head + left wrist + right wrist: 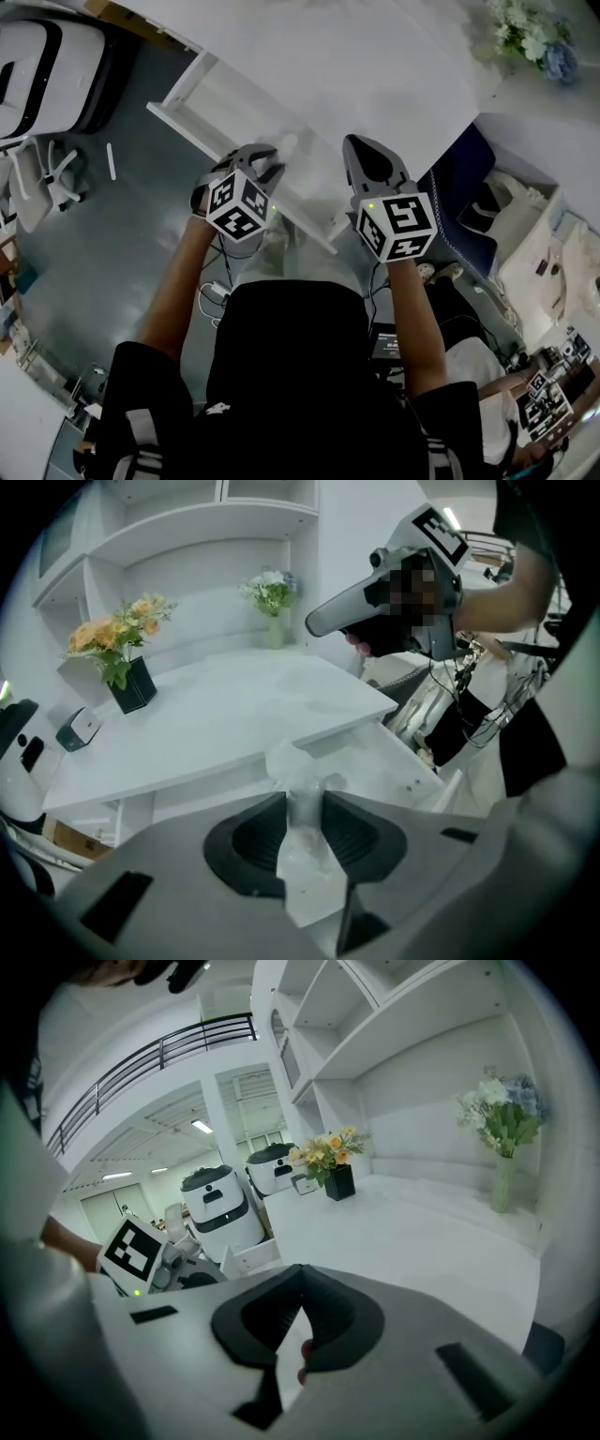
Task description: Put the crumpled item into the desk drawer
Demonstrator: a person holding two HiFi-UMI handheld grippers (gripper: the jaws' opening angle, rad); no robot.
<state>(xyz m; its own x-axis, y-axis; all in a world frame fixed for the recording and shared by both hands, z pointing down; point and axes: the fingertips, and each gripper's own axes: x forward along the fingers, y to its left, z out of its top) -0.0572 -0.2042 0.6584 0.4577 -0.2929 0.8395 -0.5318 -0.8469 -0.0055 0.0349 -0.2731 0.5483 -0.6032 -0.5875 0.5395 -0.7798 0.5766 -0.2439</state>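
The crumpled item (pixel 291 761), a pale, half-clear wad, is pinched between the jaws of the left gripper (pixel 305 799). The jaws are clamped on its lower part, and its wrinkled top sticks out past the tips. Seen along those jaws, the wad hangs in front of the open drawer (pixel 373 754) and overlaps its near edge. It does not rest on the drawer's floor, which is white and bare where it shows.

In the head view the left gripper's tip sits over the long side of the drawer, and its marker cube (pixel 237 208) is on the person's side of it.

The right gripper (pixel 300 1283) is shut, with its dark pads meeting tip to tip and nothing pinched that I can make out (a pale sliver shows lower down in the gap behind them). From the head view it lies just off the drawer's end, and its own marker cube (pixel 398 225) is nearer the person.

The table (pixel 216 714) is the white top that the drawer juts out from. Well beyond the drawer, on that top, are several things:
- A black pot of orange flowers (pixel 131 682) stands towards the far left.
- A small grey device (pixel 80 728) lies close by the pot.
- A vase of pale flowers (pixel 272 597) stands at the back wall.

Below the drawer, on the side away from the table, the grey floor (pixel 122 253) shows.
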